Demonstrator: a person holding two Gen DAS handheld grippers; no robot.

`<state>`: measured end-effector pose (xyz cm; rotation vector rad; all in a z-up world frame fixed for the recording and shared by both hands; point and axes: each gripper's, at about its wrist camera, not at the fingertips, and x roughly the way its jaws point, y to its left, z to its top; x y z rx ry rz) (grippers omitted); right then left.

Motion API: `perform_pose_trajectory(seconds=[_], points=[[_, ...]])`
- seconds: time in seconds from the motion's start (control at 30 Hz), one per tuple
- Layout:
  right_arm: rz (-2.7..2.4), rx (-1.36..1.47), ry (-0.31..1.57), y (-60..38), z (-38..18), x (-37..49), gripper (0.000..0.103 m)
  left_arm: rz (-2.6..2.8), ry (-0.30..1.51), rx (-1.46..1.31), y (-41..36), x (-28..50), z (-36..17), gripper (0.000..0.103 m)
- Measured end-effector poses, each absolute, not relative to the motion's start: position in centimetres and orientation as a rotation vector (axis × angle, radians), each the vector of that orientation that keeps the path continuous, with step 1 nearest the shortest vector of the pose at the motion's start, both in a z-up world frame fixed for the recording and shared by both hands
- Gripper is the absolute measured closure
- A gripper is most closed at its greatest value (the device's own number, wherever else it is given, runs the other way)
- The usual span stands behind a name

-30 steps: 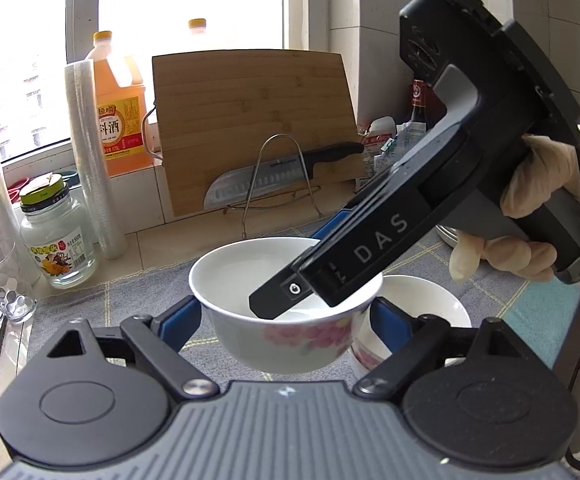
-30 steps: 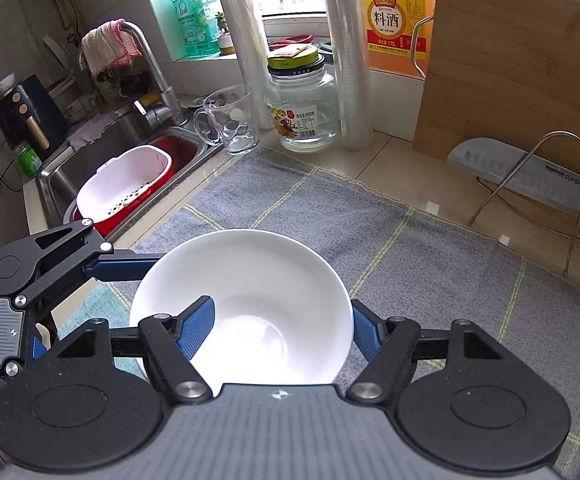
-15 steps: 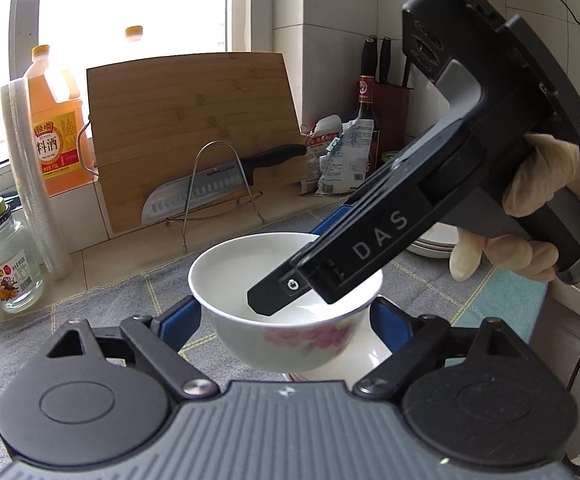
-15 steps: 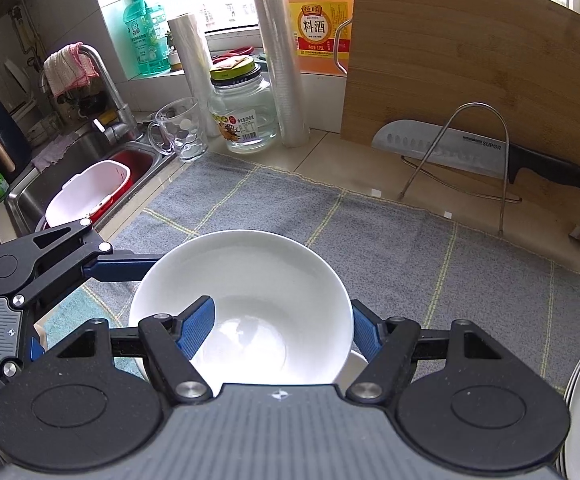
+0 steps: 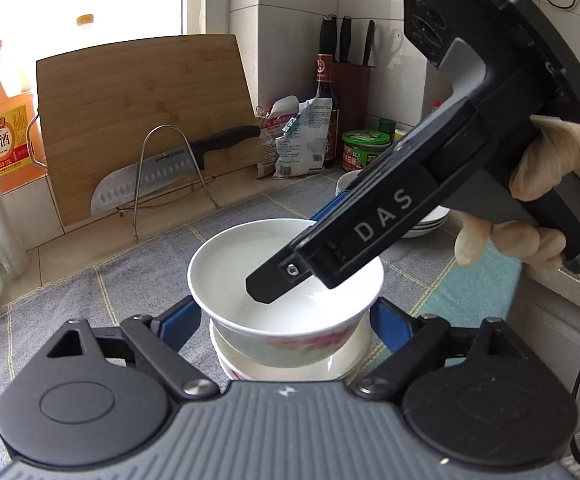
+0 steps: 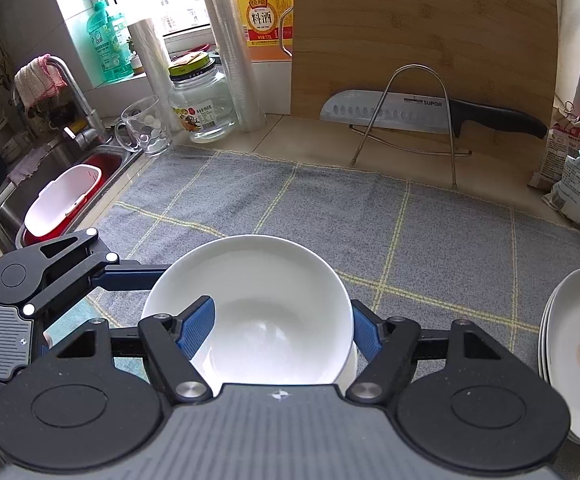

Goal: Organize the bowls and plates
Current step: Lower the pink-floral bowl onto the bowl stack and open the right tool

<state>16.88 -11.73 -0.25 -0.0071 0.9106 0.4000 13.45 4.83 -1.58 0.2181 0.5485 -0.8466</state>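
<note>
Bowl (image 5: pixel 285 280) carried rightward, now over second bowl (image 5: pixel 290 364); upright, mouth up, white, pink flowers. Left tool (image 5: pixel 285 320) clamps its sides; right tool (image 6: pixel 281 324) pinches rim.

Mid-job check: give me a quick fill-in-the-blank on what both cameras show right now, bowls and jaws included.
1. The white bowl is gripped across its sides by the ____ gripper.
2. One finger of the right gripper reaches ____ the bowl, the other stays outside its rim.
3. Directly beneath the held bowl sits another ____.
4. The knife rests on a wire ____.

Missing words: left; inside; bowl; stand
</note>
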Motion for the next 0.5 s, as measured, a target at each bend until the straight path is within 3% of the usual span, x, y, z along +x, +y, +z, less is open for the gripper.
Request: perform_pose_trajectory(seconds=[0.5], points=[[0.382, -0.004, 0.937, -11.9, -1.6, 17.0, 0.026, -0.862, 0.596, 0.235, 4.4, 14.0, -2.7, 0.012]])
